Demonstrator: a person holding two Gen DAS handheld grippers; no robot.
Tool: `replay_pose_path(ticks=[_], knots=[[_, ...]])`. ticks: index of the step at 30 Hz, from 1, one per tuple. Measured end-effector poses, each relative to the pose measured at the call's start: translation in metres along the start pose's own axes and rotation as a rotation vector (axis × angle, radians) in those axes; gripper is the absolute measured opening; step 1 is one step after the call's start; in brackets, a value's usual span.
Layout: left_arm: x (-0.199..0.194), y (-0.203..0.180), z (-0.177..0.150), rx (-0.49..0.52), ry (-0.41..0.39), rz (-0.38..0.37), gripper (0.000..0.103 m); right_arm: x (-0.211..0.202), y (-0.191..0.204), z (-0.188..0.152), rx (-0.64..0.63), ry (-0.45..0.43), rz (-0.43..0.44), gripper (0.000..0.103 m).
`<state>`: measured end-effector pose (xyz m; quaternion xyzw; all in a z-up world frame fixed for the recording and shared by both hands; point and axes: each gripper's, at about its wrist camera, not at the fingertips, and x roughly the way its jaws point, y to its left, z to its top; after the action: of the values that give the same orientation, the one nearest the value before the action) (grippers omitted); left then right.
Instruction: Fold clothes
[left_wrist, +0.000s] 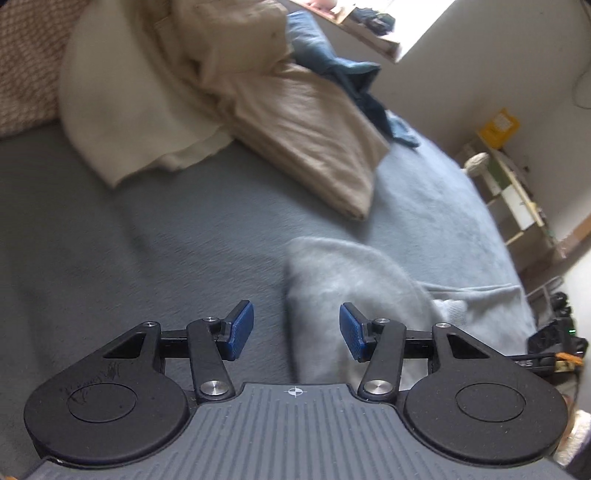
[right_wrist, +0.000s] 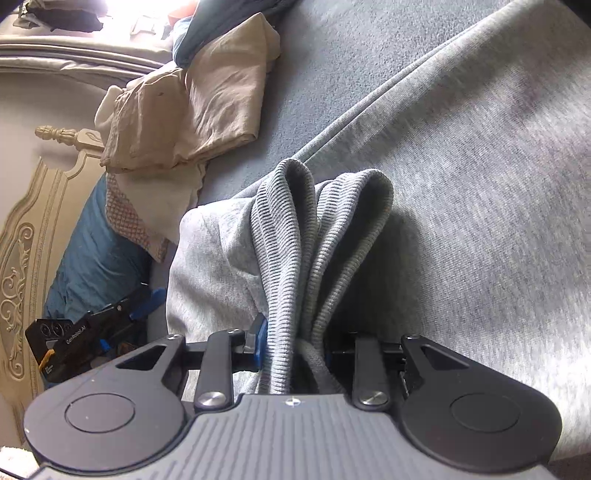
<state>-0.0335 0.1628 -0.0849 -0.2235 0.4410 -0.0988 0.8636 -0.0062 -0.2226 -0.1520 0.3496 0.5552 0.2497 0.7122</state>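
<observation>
Here my right gripper is clamped on the bunched ribbed hem of the grey sweatshirt, which lies spread over the blue-grey bed to the right and far side. My left gripper hangs above the bed with its blue pads apart and nothing between them; a fold of the sweatshirt lies just beyond. A beige garment lies heaped at the far end, over white fabric.
</observation>
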Motion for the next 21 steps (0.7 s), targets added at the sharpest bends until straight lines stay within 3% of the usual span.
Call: replay_pose_path(ticks=[3,9,21], knots=[[0.004,0.004,-0.002,-0.018,0.020,0.056,0.052,-0.002,0.010,-0.003,-0.035,-0.020,-0.042,0.030],[0.005,0.007,-0.010,-0.032,0.031,0.070,0.052,-0.009,0.036,-0.009,-0.126,-0.062,-0.125,0.028],[0.008,-0.003,-0.016,0.008,0.038,0.076,0.052,-0.035,0.070,-0.008,-0.248,-0.143,-0.167,0.027]])
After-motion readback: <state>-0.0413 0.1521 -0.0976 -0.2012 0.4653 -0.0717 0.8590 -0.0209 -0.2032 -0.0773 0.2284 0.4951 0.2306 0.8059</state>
